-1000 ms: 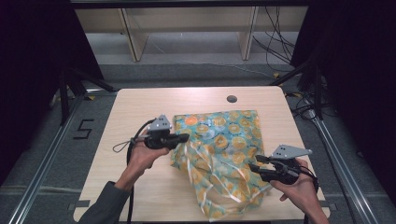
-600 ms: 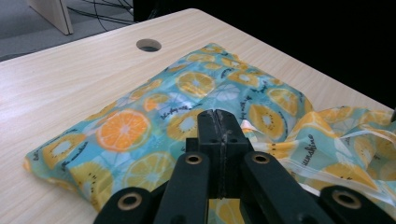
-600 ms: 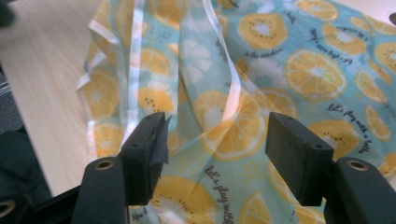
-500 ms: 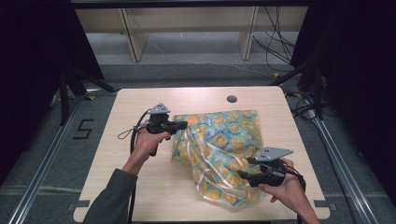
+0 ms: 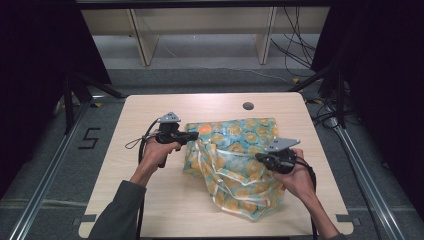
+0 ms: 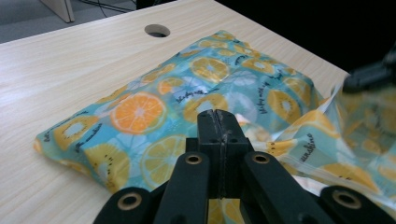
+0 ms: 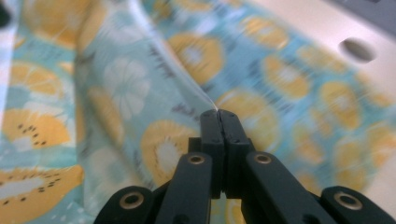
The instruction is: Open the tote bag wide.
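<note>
A fruit-print bag [image 5: 235, 160], teal w/ orange and kiwi slices and edged in clear plastic, is seen lying on the right-centre of the surface [image 5: 150, 200], its far part flat and its near part lifted and crumpled into folds. In the left hand-held gripper view the flat part [image 6: 154, 112] is shown resting on the wood, w/ looser folds rising at the right. The bag's left edge is pinched by the left hand-held gripper [image 5: 192, 136]; its jaws are seen pressed tight together in its own view [image 6: 218, 122], w/ the material caught at or under the tips. The right hand-held gripper [image 5: 260, 158] is placed at the bag's right side, over the raised folds; its jaws have just been closing and are now clenched [image 7: 218, 116], w/ a thin clear edge of the bag seen running up from the tips, so a fold is taken as gripped between them. That view is blurred, so finer detail of the grip can't be told. Each gripper is held by a hand, the left hand [image 5: 159, 152] w/ a grey sleeve behind it, the right hand [image 5: 295, 177] near the bag's near-right corner. A round hole [image 5: 248, 106] is cut in the surface just beyond the bag's far edge. A black "5" mark [image 5: 89, 138] is seen on the floor left of the surface.
</note>
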